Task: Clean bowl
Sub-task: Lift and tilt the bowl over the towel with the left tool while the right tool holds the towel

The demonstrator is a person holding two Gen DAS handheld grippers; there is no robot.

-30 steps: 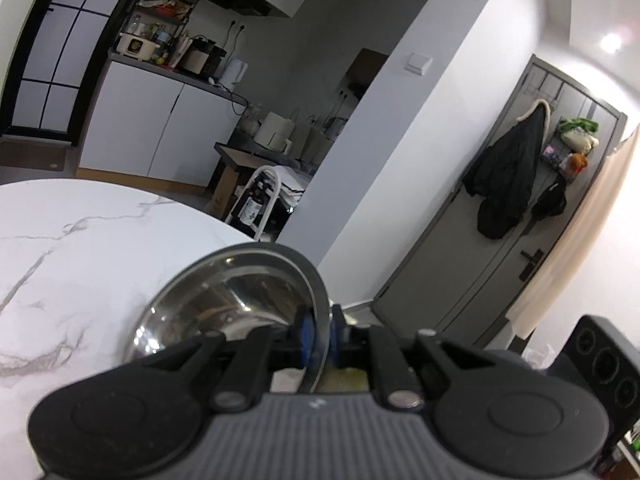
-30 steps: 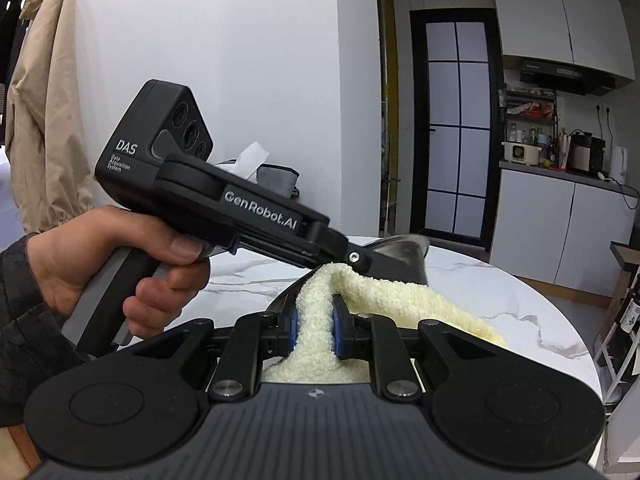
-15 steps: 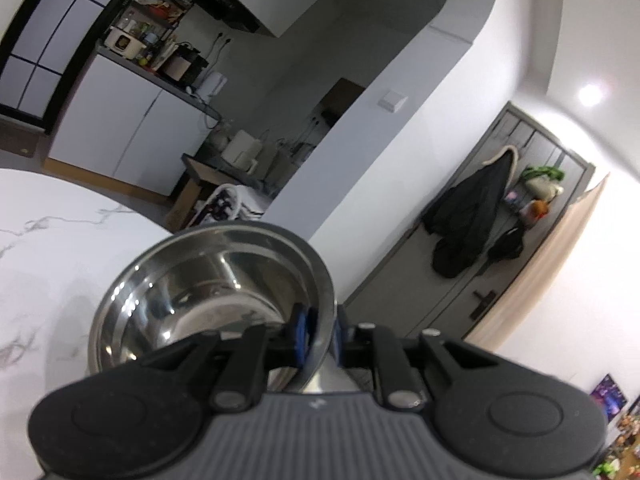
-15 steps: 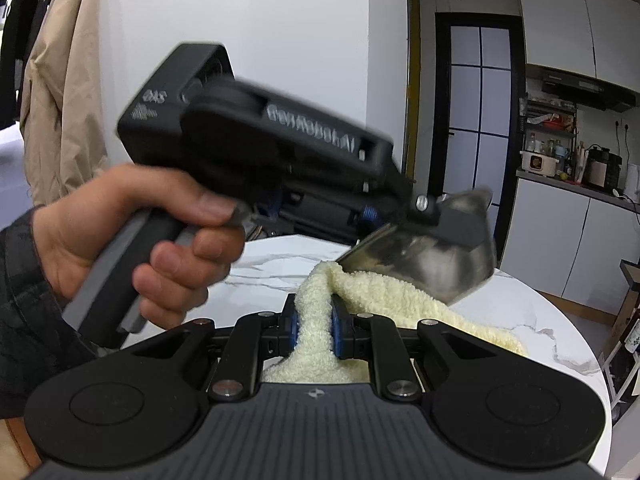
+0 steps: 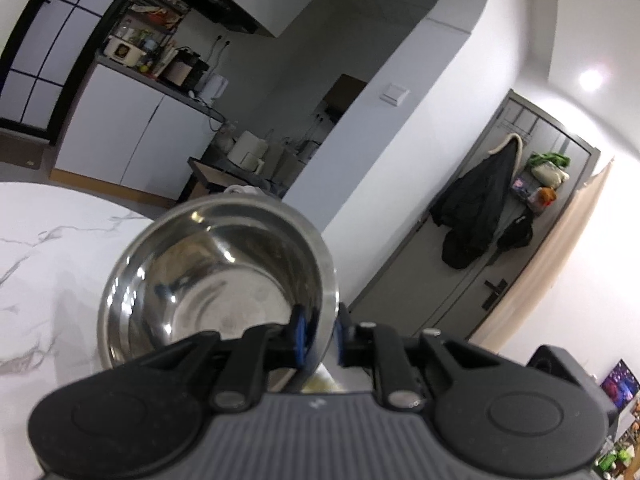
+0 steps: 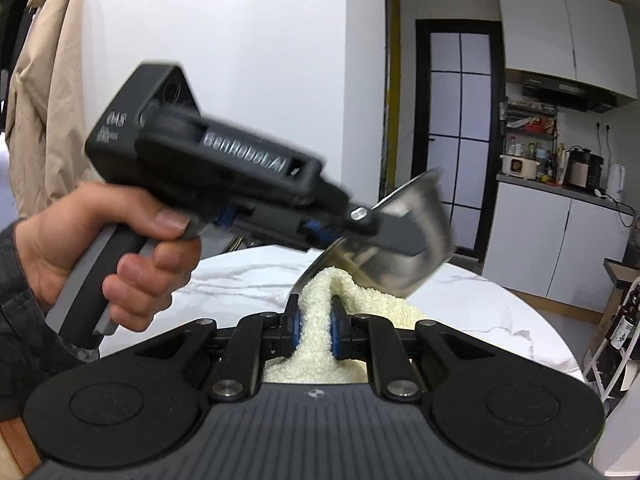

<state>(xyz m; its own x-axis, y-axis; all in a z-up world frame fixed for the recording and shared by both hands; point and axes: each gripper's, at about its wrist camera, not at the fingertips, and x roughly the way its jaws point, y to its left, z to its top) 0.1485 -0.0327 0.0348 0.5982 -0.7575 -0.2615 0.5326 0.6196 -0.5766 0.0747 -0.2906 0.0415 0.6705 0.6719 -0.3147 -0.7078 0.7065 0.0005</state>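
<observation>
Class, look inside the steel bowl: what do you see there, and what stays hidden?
The bowl looks empty inside, showing only shiny reflections. The left tongs, clamping its rim, hide a small part. The cloth is outside, below.

Marble table [image 5: 44,264], black coat [image 5: 476,216], kettle [image 5: 214,88].

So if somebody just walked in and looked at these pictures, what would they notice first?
Probably the shiny steel bowl, lifted off the white marble table and tipped, with the left tool pinching its rim. Next, the fluffy cream towel clamped in the right tool, low in the middle and just under the bowl. Then the big bare hand squeezing the left tool's handle.
</observation>
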